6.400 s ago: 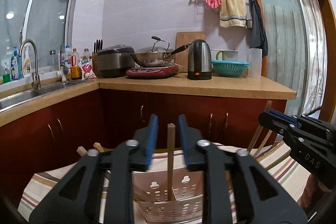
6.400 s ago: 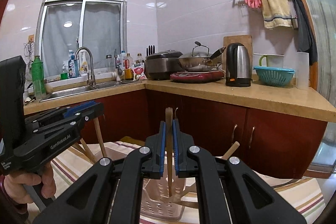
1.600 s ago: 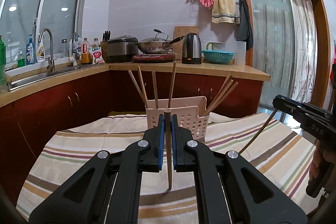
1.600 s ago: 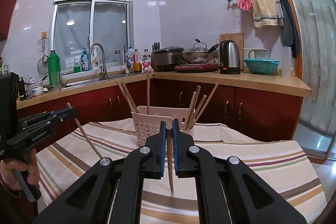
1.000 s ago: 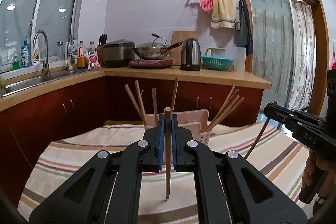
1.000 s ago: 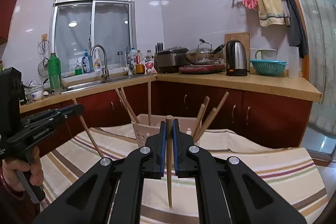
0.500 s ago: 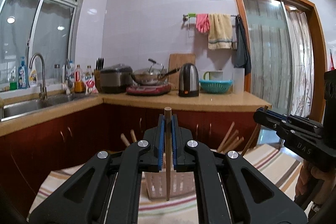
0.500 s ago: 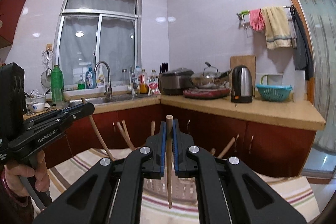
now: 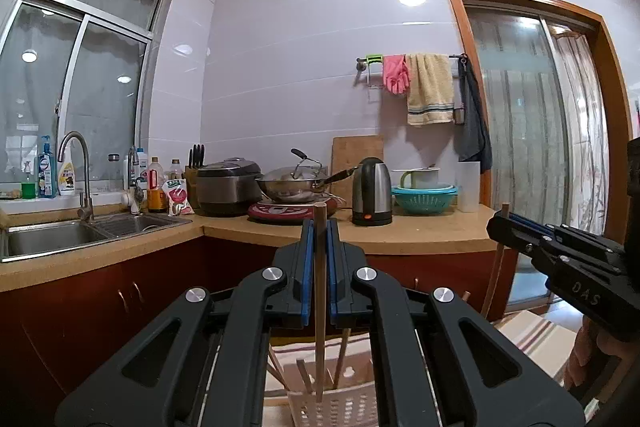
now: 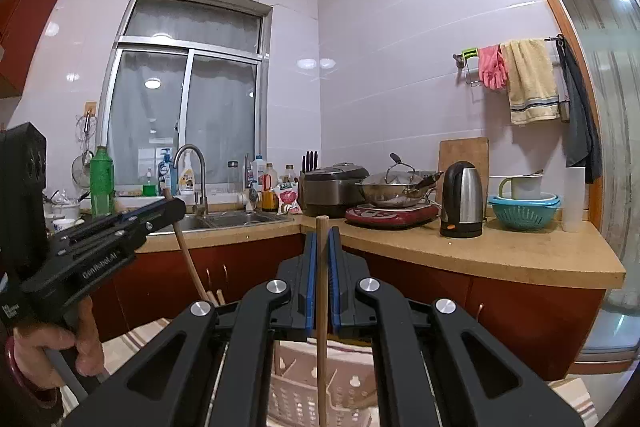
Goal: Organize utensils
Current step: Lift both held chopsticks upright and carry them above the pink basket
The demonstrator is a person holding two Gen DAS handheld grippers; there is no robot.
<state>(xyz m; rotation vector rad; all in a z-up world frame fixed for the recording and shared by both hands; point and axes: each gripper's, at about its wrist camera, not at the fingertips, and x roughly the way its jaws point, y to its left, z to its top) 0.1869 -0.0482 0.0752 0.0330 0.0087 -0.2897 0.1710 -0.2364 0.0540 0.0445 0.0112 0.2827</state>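
Left gripper [image 9: 319, 255] pinching upright wooden chopstick [image 9: 319, 327]; right gripper [image 10: 321, 267] pinching second wooden chopstick [image 10: 321, 347]. Both tips hang over perforated white plastic utensil basket [image 10: 308, 391]. Lower each straight, keep vertical, aim for free compartment; dividers probably hidden. Release only once seated.

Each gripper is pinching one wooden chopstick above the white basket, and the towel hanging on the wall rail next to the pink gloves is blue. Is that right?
Almost. Each gripper, left and right, does pinch one wooden chopstick above the white basket, but the towel beside the pink gloves is yellowish-beige, not blue. Both wrist views show it.
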